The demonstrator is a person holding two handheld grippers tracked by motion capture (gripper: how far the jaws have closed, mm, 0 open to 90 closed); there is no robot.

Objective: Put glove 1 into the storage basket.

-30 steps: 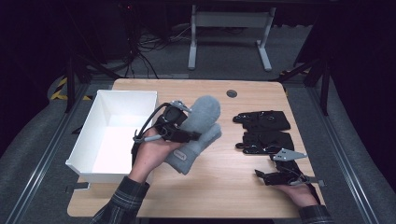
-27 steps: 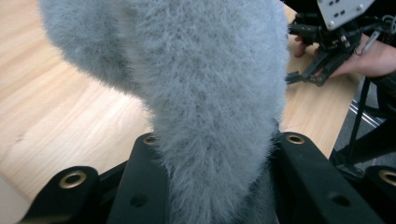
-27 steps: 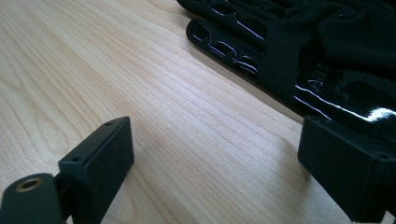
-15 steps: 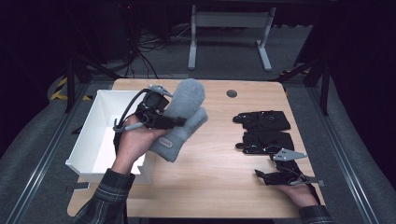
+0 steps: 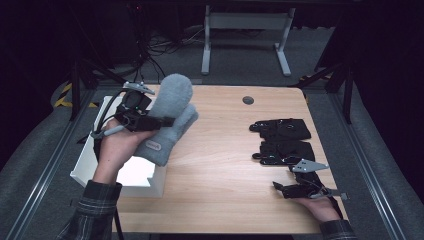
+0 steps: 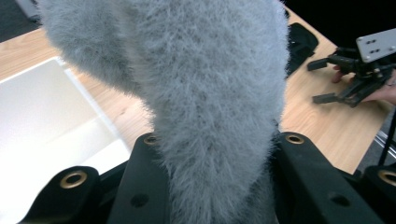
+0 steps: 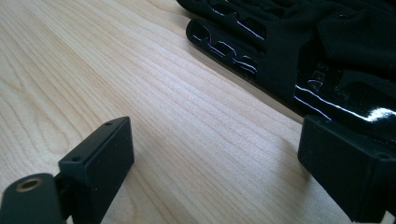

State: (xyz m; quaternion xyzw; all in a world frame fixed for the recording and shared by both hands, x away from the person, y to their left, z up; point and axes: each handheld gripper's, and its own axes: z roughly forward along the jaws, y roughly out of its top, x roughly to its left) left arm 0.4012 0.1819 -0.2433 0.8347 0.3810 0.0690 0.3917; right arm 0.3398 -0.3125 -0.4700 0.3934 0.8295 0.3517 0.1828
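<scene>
- The left gripper [image 5: 150, 120] holds a pair of fluffy grey mittens [image 5: 170, 117], its jaws clenched on the pile near the cuffs; the left gripper view shows the grey fur [image 6: 210, 93] squeezed between the two black jaws.
- The mittens are in the air at the left of the table, above the right wall of the white box [image 5: 90, 160] and the wood just beside it, their rounded tips pointing to the far side.
- The step in hand looks like the carry: the mittens are lifted off the wooden table [image 5: 225, 165] and are on the way to the box, not yet inside it.
- The right gripper [image 5: 300, 189] rests low at the near right of the table, jaws spread wide with nothing between them; the right gripper view shows bare wood between the two black jaws.
- Two black gloves [image 5: 281, 129] lie flat at the right, one behind the other, just on the far side of the right gripper; the near one [image 7: 299, 56] sits close ahead of its jaws.
- Next, I judge, the left hand needs to go a little further left and lower, so that the mittens hang over the box's open floor, then let the jaws go.
- The soft pile may cling to the pads, so a wide release would help.
</scene>
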